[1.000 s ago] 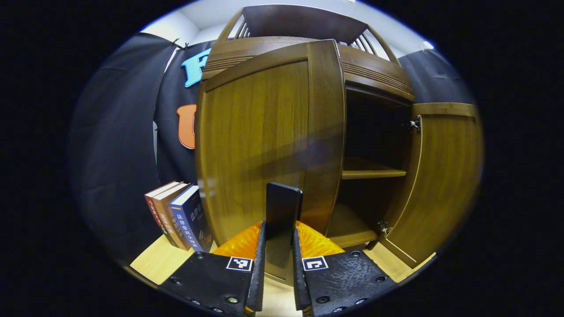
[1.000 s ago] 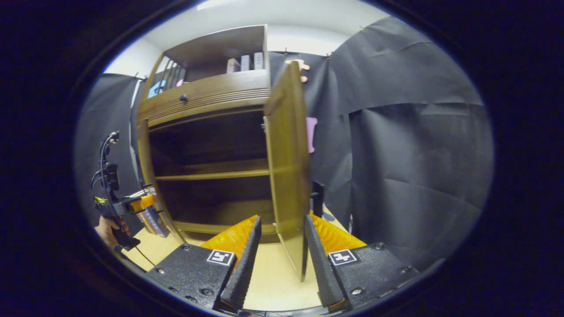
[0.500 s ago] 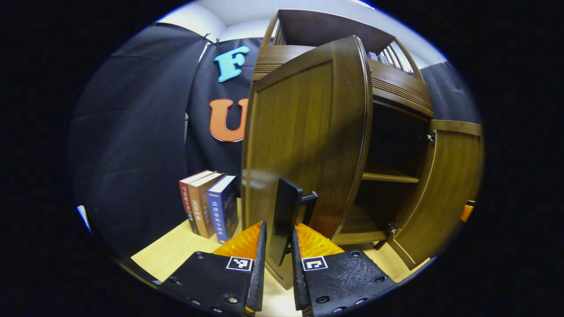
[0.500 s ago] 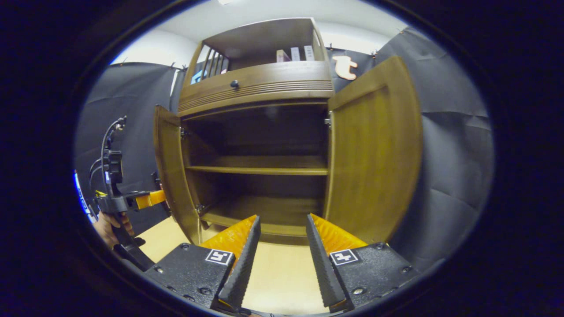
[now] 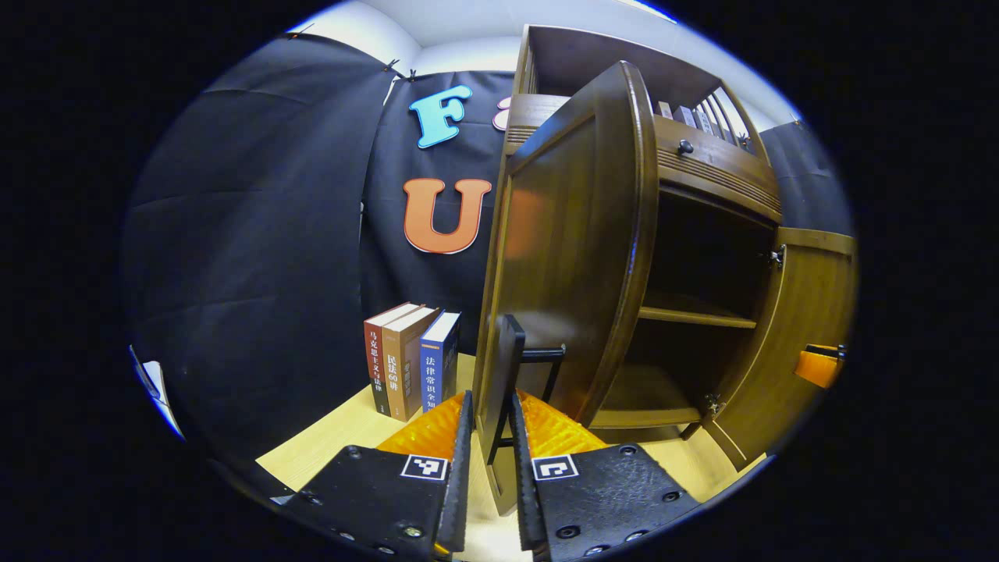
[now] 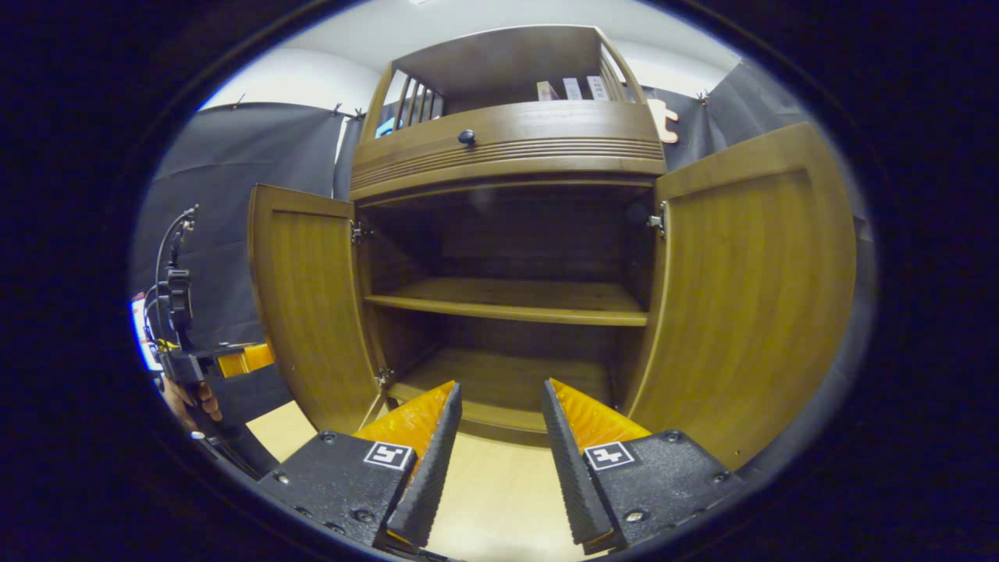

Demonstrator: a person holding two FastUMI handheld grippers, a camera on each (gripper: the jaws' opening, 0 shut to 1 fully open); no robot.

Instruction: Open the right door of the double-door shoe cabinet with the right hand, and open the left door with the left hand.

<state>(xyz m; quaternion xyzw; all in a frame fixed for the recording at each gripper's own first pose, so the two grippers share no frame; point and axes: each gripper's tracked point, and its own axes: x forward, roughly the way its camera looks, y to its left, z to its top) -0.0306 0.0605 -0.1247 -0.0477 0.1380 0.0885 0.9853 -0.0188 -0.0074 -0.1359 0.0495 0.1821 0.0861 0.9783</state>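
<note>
The brown wooden shoe cabinet point(image 6: 507, 156) stands with both doors swung out. In the left gripper view the left door point(image 5: 570, 257) is turned almost edge-on, and my left gripper point(image 5: 490, 398) is shut on its flat black handle point(image 5: 503, 359). The right door point(image 5: 812, 336) hangs wide beyond it. In the right gripper view my right gripper point(image 6: 500, 384) is open and holds nothing, facing the bare inner shelf point(image 6: 507, 300) between the left door point(image 6: 308, 304) and the right door point(image 6: 749, 297). Far left there, a hand holds the left gripper point(image 6: 226, 361) behind the left door.
Three books point(image 5: 410, 355) stand upright on the light wooden floor point(image 5: 328, 445), left of the cabinet. A drawer with a dark knob point(image 6: 467, 137) sits above the doors, and an upper shelf holds several books point(image 6: 574, 88). Black cloth walls close in on both sides.
The left door has swung further out with my left gripper on its handle. My right gripper has come off the right door's edge and now faces the cabinet's inside.
</note>
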